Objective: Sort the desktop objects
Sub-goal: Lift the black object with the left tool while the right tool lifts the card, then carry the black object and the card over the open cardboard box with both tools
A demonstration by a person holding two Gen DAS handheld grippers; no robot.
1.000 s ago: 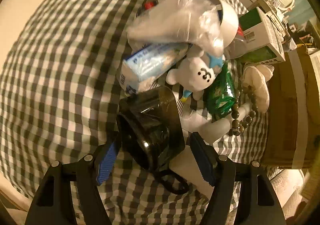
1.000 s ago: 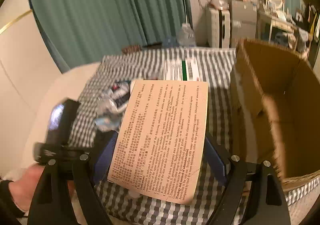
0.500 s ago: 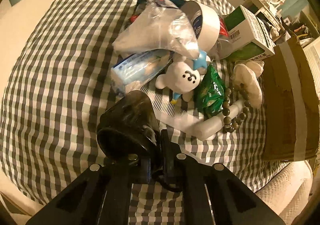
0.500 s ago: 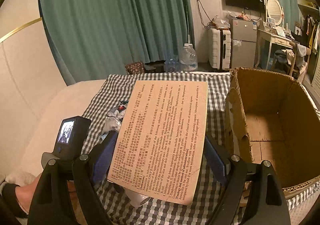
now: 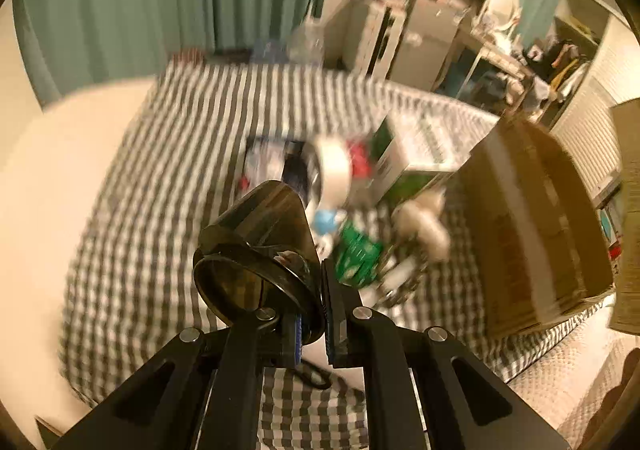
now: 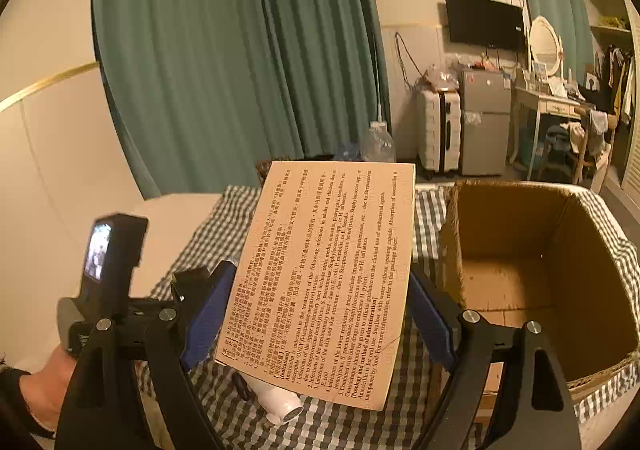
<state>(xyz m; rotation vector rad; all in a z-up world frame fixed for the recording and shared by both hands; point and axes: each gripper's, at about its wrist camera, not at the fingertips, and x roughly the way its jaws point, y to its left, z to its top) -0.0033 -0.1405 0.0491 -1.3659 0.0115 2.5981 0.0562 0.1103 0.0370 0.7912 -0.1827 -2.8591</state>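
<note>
My left gripper (image 5: 310,314) is shut on the rim of a dark translucent cup (image 5: 256,250) and holds it above the checked tablecloth (image 5: 160,185). Beyond it lies a blurred pile: a white tape roll (image 5: 334,169), a green and white box (image 5: 412,153), a green packet (image 5: 356,254). My right gripper (image 6: 316,314) is shut on a printed medicine box (image 6: 324,274), held up to the left of the open cardboard box (image 6: 532,270). The left gripper body (image 6: 112,282) shows at the left of the right wrist view.
A white bottle (image 6: 280,402) lies on the cloth under the printed medicine box. The cardboard box also shows at the right of the left wrist view (image 5: 528,226). Green curtains (image 6: 240,49), a suitcase and a small fridge stand behind the table.
The left gripper closed on the dark cup's rim and lifted it, tilting up toward the room. The right gripper rose with the printed medicine box, beside the cardboard box.
</note>
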